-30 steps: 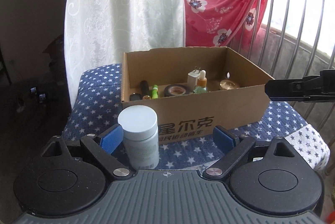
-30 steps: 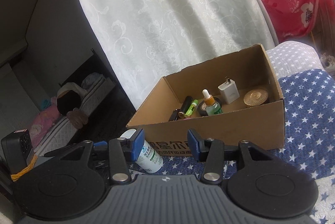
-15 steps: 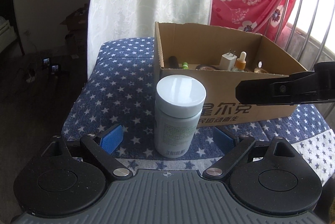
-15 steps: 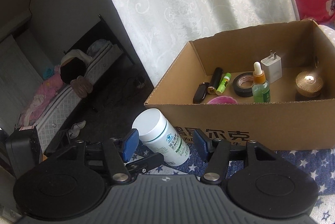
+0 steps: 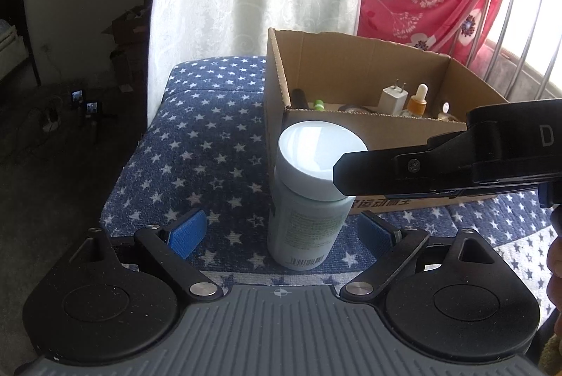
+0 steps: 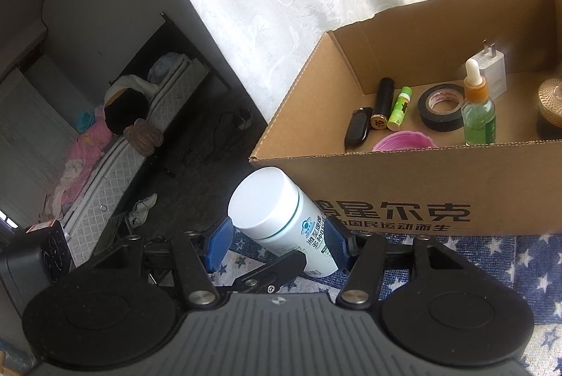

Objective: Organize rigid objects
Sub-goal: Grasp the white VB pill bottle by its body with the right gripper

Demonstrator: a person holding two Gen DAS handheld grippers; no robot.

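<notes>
Left wrist view: the left tongs (image 5: 281,230) stand wide and released, the white bottle (image 5: 309,200) upright between them on the star-print tabletop (image 5: 210,144), just before the cardboard box (image 5: 354,74).

Right wrist view: the right tongs (image 6: 277,244) flank the bottle (image 6: 281,218); the right pad seems to touch, the left stands apart, so nothing is gripped.

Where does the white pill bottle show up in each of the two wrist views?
Left wrist: white pill bottle stands upright at centre, between that hand-held gripper's open pads, its cap partly covered by the other tool's black finger.
Right wrist: it leans at lower centre, between the blue pads.
Shared landmark: the cardboard box just behind it.
</notes>
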